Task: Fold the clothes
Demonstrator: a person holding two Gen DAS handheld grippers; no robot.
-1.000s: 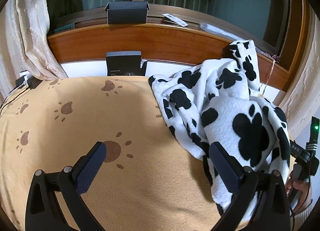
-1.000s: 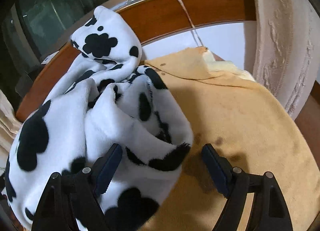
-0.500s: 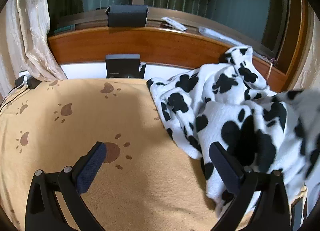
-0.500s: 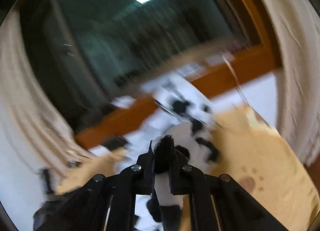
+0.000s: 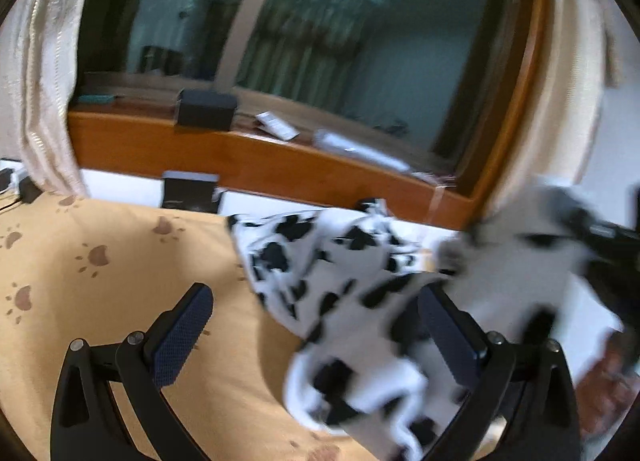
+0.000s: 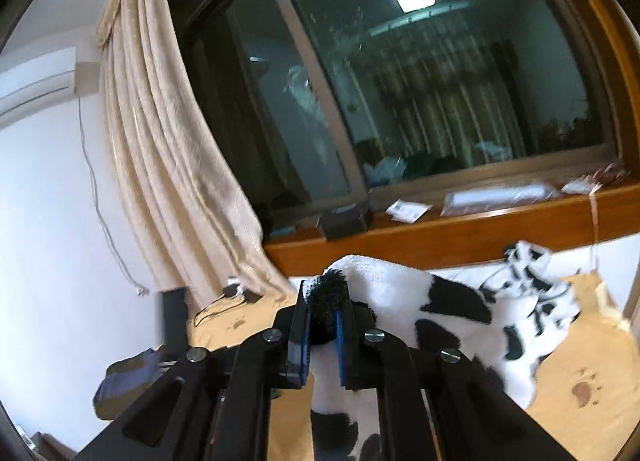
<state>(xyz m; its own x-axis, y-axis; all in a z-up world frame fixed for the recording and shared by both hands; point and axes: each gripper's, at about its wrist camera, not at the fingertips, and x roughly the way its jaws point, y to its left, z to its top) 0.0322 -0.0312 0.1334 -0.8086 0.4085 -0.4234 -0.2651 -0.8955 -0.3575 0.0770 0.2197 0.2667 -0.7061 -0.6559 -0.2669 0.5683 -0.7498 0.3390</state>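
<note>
A white fleece garment with black paw and cow spots [image 5: 332, 273] lies partly on the tan paw-print blanket [image 5: 100, 301] and partly hangs in the air, blurred, at the right of the left wrist view. My right gripper [image 6: 323, 325] is shut on a black-tufted edge of the garment [image 6: 400, 293], holding it up over the bed. The rest trails down to the right toward the blanket [image 6: 580, 393]. My left gripper [image 5: 316, 325] is open, low over the blanket, with the hanging cloth passing in front of its right finger [image 5: 448, 333]. Nothing is clamped in it.
A wooden window sill [image 5: 240, 157] runs behind the bed with a dark box [image 5: 206, 113] and papers on it. Another black box [image 5: 188, 191] stands against the wall. Cream curtains [image 6: 172, 165] hang at the left. A person's hand [image 5: 608, 385] shows at lower right.
My right gripper closed on the garment's edge and lifted it up and to the right, off the pile. The left gripper stayed open and tilted upward a little.
</note>
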